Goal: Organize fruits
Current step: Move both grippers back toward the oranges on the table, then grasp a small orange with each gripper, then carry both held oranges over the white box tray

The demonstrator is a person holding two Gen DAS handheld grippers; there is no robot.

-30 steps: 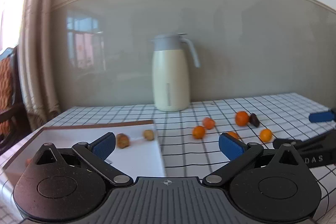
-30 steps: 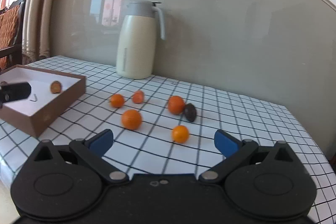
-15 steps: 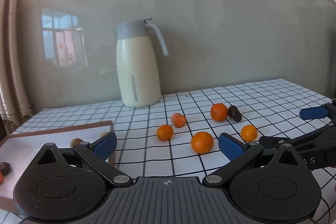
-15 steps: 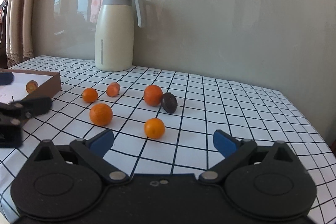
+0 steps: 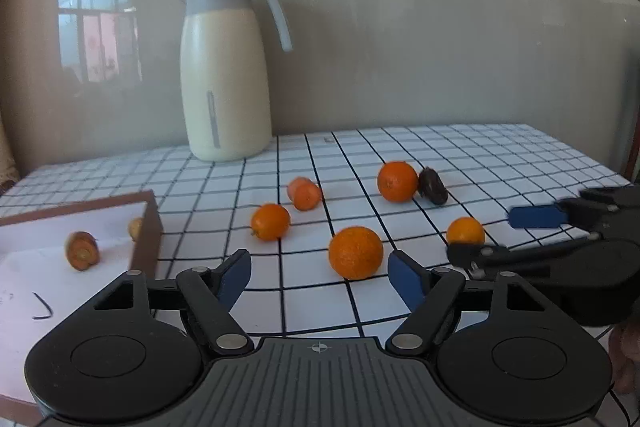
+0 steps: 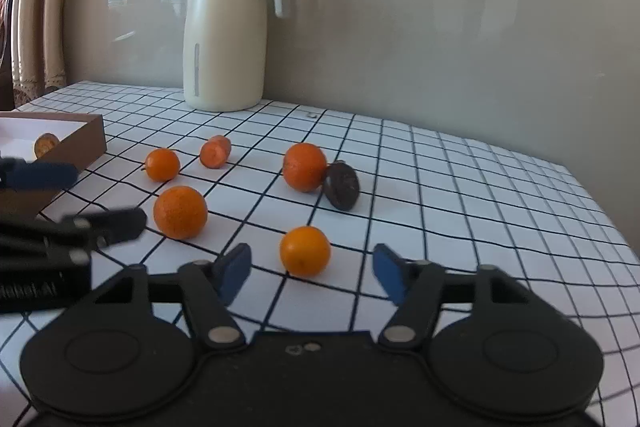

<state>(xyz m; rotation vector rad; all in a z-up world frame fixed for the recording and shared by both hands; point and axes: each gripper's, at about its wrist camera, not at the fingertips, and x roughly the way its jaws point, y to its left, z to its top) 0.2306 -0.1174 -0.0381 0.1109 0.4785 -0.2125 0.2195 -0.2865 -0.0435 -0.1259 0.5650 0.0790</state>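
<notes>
Orange fruits sit between closing, untouching jaws: left gripper [image 5: 319, 277] on large orange [image 5: 355, 252], right gripper [image 6: 311, 271] on small orange [image 6: 305, 250] (lower centre); next, clamp and lift.

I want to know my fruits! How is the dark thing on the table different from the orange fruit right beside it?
The dark fruit is brown-black; the orange fruit is bright orange. The dark fruit looks smaller and oval with a dull, wrinkled skin; the orange fruit looks bigger, round and smoother. Both sit side by side, seemingly touching, on the checked tablecloth, outside the box.
</notes>
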